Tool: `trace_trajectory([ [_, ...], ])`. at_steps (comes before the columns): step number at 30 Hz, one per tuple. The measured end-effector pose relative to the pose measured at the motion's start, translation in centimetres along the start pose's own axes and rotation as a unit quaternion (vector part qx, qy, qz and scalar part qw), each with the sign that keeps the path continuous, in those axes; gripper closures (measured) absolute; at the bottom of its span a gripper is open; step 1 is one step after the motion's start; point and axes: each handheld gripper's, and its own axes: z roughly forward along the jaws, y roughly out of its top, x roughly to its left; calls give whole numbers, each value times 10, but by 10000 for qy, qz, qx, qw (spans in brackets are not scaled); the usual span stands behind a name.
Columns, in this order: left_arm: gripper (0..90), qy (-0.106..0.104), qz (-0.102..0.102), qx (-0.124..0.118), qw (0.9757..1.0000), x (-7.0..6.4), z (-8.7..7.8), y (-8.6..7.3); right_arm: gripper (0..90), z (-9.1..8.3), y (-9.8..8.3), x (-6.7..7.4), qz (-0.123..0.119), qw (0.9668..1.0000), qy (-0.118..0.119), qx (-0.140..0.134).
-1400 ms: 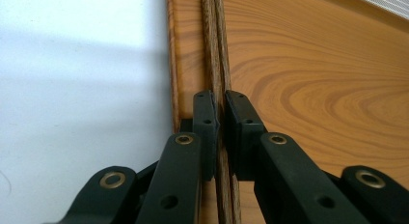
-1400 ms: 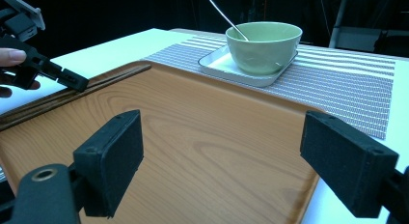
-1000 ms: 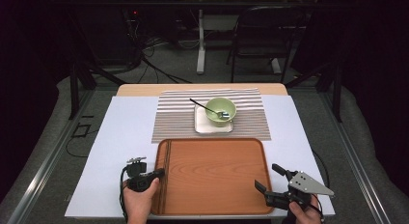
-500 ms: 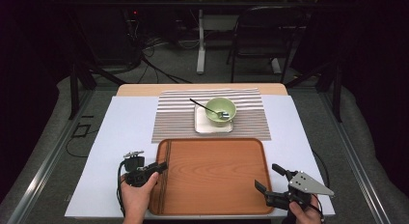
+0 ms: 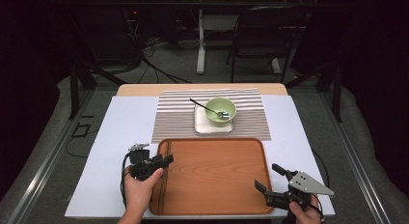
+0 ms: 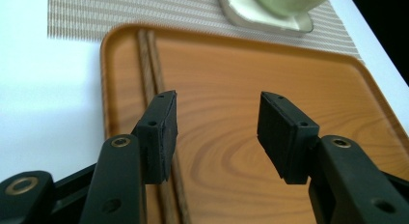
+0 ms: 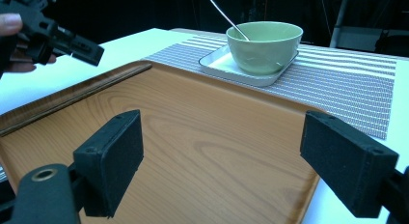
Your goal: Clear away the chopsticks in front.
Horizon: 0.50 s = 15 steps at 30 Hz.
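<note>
Left claw (image 5: 166, 161) over the tray's (image 5: 217, 204) left edge, jaws just opened about half wide, nothing between them. Chopsticks (image 6: 150, 64) lie flat in the tray along that left rim, right under it. Right claw (image 5: 269, 178) wide open, empty, at the tray's near right corner.

Risk: the sticks sit tight against the rim (poor pad access), so a regrasp could skid them or lift one alone.

Tray middle is bare; bowl (image 5: 221, 110) with spoon (image 5: 205, 107) on its plate (image 5: 198, 125) sits beyond, near the table's far edge.
</note>
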Motion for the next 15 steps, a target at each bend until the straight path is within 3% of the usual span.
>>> trace_trajectory([
  [8, 450, 131, 542, 35, 9984, -25, 5, 24, 146, 0, 0, 0, 7, 10000, 8, 7],
  [15, 423, -58, 781, 47, 9969, -42, 14, 45, 146, 0, 0, 0, 28, 10000, 8, 27],
])
